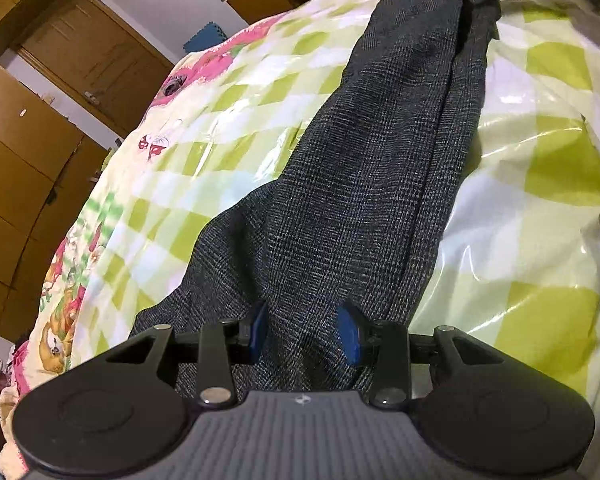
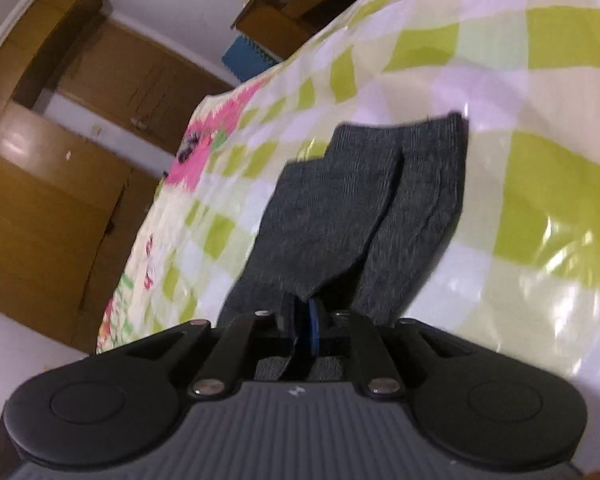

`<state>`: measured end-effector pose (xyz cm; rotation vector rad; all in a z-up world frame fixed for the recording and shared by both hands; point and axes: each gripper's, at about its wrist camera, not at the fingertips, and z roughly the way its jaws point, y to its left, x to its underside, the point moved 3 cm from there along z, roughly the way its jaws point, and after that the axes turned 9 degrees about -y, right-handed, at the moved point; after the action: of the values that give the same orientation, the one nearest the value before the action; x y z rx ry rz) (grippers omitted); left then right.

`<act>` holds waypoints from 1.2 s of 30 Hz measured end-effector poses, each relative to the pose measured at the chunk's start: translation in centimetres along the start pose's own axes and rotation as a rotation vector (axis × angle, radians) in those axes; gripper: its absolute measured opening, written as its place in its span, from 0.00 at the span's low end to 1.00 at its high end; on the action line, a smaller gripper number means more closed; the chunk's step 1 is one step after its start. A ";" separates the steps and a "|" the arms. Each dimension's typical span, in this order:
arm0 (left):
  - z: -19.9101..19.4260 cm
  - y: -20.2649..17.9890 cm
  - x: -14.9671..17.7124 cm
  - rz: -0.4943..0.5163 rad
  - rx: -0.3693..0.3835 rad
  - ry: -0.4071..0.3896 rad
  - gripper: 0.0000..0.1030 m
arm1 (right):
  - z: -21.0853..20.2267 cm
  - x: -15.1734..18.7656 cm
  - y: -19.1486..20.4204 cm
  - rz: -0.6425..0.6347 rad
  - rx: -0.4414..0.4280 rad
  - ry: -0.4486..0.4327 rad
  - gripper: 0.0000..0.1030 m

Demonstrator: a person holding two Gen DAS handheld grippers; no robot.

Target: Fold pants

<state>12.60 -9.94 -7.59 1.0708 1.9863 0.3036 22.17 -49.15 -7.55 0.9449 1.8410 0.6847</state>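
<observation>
My left hand-held gripper (image 1: 302,330) held a thick bunch of the pants (image 1: 380,168) between half-spread jaws, while my right hand-held gripper (image 2: 305,320) pinched a fold almost shut. The pants lay lengthwise on the checked bed cover (image 1: 560,168); I judged both ends should travel together, kept taut, for an even fold

You see matt, woven grey cloth in the pants (image 1: 364,184). The bed cover (image 1: 540,240) shines glossy like plastic; the wardrobe (image 2: 52,200) is polished wood.
</observation>
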 end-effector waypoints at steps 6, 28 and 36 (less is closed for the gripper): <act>0.9 -0.6 -1.1 0.012 -0.010 0.023 0.51 | 2.6 -1.7 -1.4 0.084 0.027 -0.032 0.44; 1.3 -2.9 -3.6 0.071 0.014 -0.015 0.51 | -0.9 -3.2 -4.9 0.157 -0.117 -0.077 0.14; 1.6 -2.6 -4.3 0.079 0.020 -0.027 0.52 | 2.6 -5.4 -0.2 0.123 -0.141 -0.007 0.05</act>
<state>13.54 -15.14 -7.61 1.1623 1.9291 0.3108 25.95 -53.61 -6.26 0.9717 1.7154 0.8735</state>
